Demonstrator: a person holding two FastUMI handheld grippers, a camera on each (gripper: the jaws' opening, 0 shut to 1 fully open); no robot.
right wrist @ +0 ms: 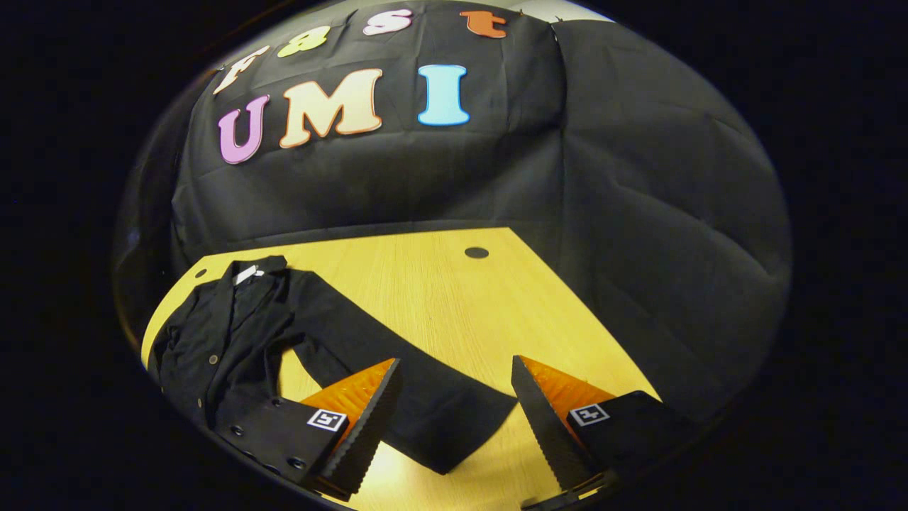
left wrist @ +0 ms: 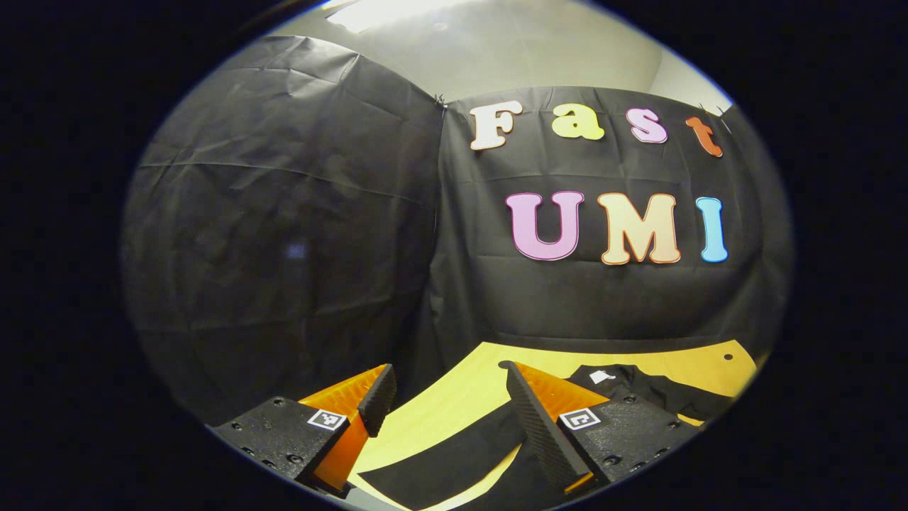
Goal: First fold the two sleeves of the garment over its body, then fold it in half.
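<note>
Matt cloth garment [right wrist: 227,333], smooth wood-grain table [right wrist: 440,298]

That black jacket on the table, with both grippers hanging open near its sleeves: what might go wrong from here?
1. The right hand-held gripper is open above the outstretched sleeve; it might pinch only an edge, and the cloth could slip.
2. The jacket already lies rumpled, so folding may trap wrinkles.
3. The left hand-held gripper, open over the other sleeve, might drag the garment across the table.
</note>
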